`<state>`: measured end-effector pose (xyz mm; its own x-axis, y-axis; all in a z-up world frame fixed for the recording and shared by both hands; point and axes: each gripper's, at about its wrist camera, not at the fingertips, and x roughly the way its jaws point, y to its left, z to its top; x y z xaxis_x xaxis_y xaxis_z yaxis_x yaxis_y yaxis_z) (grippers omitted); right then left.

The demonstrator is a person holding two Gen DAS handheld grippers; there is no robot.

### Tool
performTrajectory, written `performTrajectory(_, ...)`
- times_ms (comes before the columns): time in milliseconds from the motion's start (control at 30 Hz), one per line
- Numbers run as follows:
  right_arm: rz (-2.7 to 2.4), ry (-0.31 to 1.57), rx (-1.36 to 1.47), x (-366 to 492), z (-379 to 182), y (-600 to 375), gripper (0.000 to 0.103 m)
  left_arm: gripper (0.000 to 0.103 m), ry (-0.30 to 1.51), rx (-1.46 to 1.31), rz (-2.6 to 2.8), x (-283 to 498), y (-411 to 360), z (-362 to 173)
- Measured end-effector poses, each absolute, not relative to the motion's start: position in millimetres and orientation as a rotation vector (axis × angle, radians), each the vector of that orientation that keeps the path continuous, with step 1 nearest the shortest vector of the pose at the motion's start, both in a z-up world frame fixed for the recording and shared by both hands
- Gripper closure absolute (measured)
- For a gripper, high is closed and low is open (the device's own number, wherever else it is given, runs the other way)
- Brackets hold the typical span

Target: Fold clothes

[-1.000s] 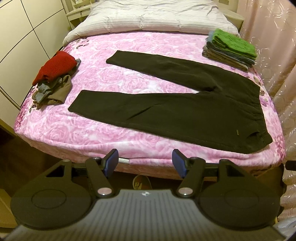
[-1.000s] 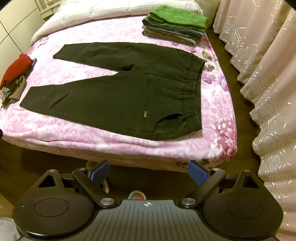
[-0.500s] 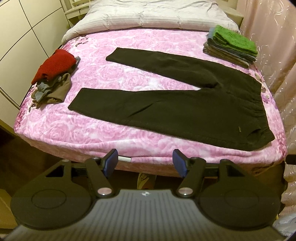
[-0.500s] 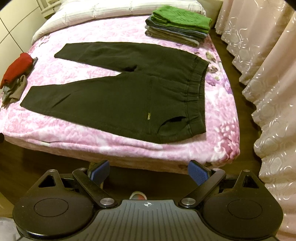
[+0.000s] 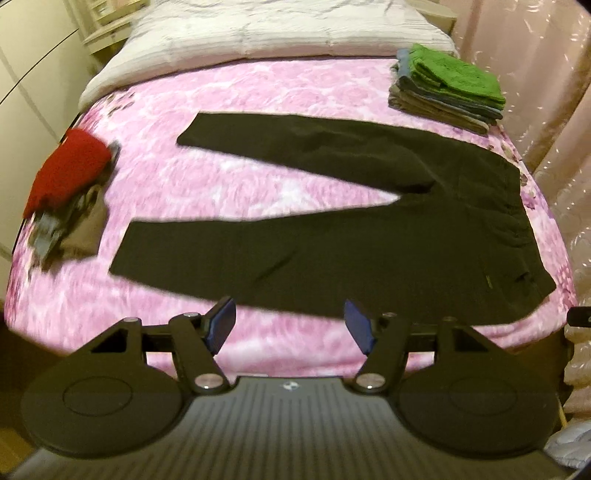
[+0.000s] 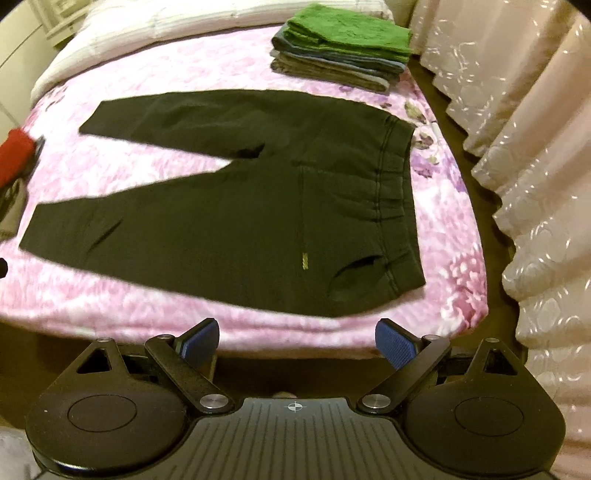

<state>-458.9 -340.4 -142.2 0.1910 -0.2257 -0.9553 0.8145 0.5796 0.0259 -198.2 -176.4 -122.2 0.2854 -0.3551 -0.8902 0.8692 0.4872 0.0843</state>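
Note:
Dark trousers (image 5: pixel 332 236) (image 6: pixel 236 206) lie flat on the pink floral bedspread (image 5: pixel 207 173) (image 6: pixel 447 229), legs spread to the left and waistband to the right. My left gripper (image 5: pixel 290 325) hangs open over the near edge of the bed, just short of the near trouser leg. In the right wrist view my right gripper (image 6: pixel 297 341) is open too, above the bed's front edge below the waistband corner. Neither holds anything.
A folded stack with a green piece on top (image 5: pixel 447 88) (image 6: pixel 343 51) sits at the far right of the bed. A loose heap topped by a red garment (image 5: pixel 62 184) (image 6: pixel 13 158) lies at the left. Curtains (image 6: pixel 535 147) hang on the right; a white duvet (image 5: pixel 266 33) lies at the head.
Both grippers have moved forward toward the bed, so the trousers look larger and closer. Both stay open; the clothes have not moved.

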Motion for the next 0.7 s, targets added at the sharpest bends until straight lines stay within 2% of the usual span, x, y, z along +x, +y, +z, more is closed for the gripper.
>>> performTrajectory(367, -0.983, 1.122, 0.779, -390, -150, -357, 0.009, 0.041, 0.898, 0.812, -1.094, -112, -262, -131)
performTrajectory(700, -1.152, 1.156, 0.928, -381, -170, -363, 0.009, 0.041, 0.933, 0.899, -1.230, -82, -317, -169)
